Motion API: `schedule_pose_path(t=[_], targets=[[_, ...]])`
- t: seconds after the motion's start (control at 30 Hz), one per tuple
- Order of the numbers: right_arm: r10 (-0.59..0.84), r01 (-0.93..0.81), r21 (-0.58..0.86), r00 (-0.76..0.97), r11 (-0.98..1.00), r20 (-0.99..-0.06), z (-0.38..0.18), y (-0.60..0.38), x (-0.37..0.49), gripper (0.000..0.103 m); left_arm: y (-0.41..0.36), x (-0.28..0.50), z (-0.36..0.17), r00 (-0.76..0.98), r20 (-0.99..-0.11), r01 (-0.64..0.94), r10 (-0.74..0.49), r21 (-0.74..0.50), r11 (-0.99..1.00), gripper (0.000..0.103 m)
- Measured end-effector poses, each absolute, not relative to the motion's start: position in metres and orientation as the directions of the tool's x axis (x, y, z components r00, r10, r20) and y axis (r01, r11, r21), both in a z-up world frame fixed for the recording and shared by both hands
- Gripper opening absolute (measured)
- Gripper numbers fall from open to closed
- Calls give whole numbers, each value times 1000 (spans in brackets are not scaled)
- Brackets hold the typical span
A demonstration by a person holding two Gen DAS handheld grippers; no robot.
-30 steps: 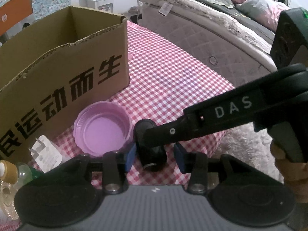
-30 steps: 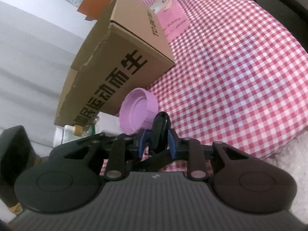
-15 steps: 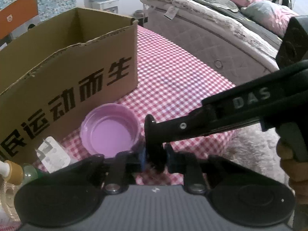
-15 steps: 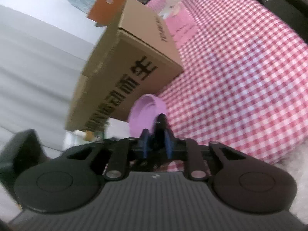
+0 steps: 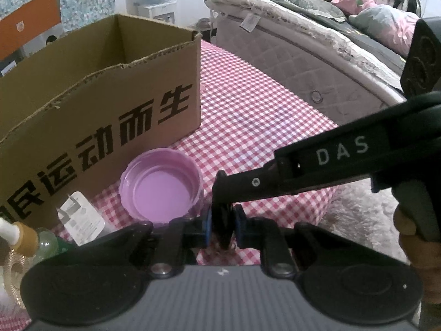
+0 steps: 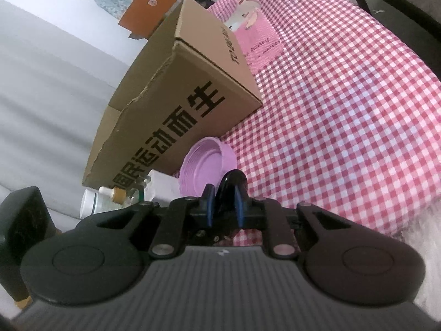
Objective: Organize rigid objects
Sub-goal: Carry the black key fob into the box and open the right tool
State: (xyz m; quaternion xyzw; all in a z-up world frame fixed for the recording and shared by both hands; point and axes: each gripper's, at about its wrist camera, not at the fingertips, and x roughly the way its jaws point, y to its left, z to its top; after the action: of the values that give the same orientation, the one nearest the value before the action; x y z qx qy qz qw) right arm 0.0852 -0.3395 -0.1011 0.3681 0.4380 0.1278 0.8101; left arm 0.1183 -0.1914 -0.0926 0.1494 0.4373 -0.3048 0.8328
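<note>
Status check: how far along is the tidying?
Early. Nothing visible inside the cardboard box yet. In hand: both grippers, left gripper and right gripper, are shut on a small black object. Left out: purple lid, white charger, bottles.

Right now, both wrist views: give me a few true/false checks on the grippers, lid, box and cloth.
1. The purple lid lies open side up on the cloth. True.
2. The left gripper is open and holds nothing. False: its pads are shut on the small black object.
3. The right gripper is shut on that same black object. True.
4. The cardboard box is closed on top. False: its top is open and the inside walls show.
5. The tablecloth is plain blue. False: it is red-and-white checked.
</note>
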Motion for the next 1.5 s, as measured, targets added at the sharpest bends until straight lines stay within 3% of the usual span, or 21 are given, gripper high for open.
schedule_pose_path(t=[0.4, 0.67, 0.9, 1.17, 1.4, 1.47, 1.5], targets=[[511, -18, 673, 666, 740, -544, -25, -319, 51, 14, -162, 77, -19, 575, -702, 629, -420, 52, 776, 17], [592, -224, 632, 660, 742, -462, 39, -275, 98, 14, -119, 108, 44, 682, -643, 527, -349, 101, 844, 17], [669, -244, 665, 538, 706, -513, 49, -234, 204, 14, -88, 204, 48, 621, -746, 457, -243, 92, 885, 17], [687, -86, 706, 339, 703, -643, -11, -198, 327, 14, -66, 309, -5, 445, -886, 417, -132, 74, 906, 16], [667, -14, 685, 244, 728, -704, -57, -171, 379, 16, -65, 351, -44, 380, -925, 375, 12, 166, 912, 17], [671, -13, 687, 231, 726, -705, -63, -164, 388, 17, -63, 353, -45, 383, -924, 365, 23, 174, 915, 22], [674, -14, 690, 231, 724, -702, -64, -162, 391, 17, -60, 351, -43, 389, -921, 357, 20, 171, 918, 30]])
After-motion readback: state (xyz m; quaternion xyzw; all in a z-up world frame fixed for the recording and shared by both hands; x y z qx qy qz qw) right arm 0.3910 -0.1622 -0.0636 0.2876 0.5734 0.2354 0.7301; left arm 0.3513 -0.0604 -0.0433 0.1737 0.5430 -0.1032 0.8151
